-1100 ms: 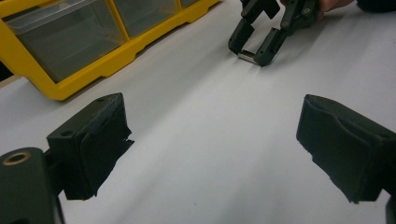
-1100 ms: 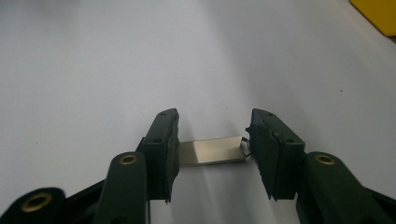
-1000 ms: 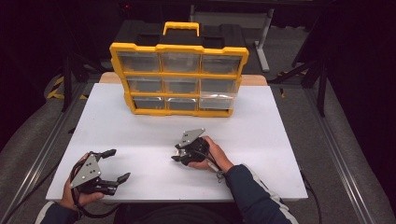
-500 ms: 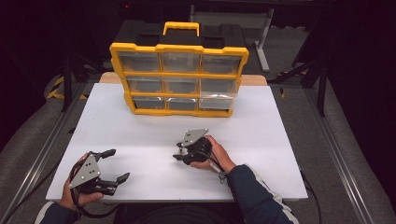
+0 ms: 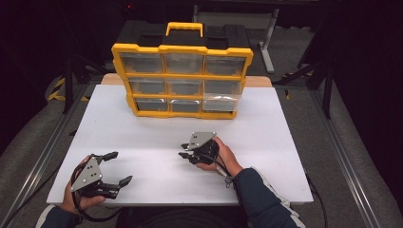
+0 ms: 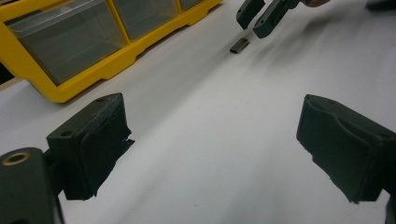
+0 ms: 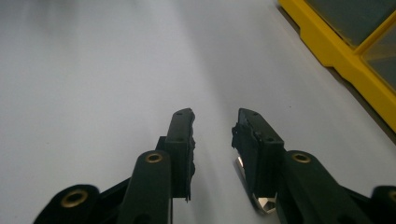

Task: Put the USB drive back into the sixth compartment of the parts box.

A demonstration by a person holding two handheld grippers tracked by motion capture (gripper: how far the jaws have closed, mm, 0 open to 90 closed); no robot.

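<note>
A small metal piece [image 6: 239, 45] lies on the white table [image 5: 142, 128] just under the tips of my right gripper [image 6: 258, 21]. In the right gripper view the piece [image 7: 254, 189] peeks out from under the right-hand jaw, while the gap at my right gripper [image 7: 212, 116] shows bare table. Its jaws have just been closing and stand narrow, with nothing pressed between them. Mid-table, a hand holds my right gripper [image 5: 184, 151] pointing left. My left gripper [image 5: 121, 167] rests at the near left corner, wide open and empty, as the left gripper view [image 6: 210, 126] also shows.
A yellow organizer [image 5: 183, 80] with clear drawers and a carry handle stands upright at the table's far side, its drawers shut. Its yellow base [image 7: 345, 51] runs close by on the right in the right gripper view. Dark floor and metal stands surround the table.
The right gripper's jaws have drawn closer together. Both hands have stayed roughly where they were, and the left gripper is unchanged.
</note>
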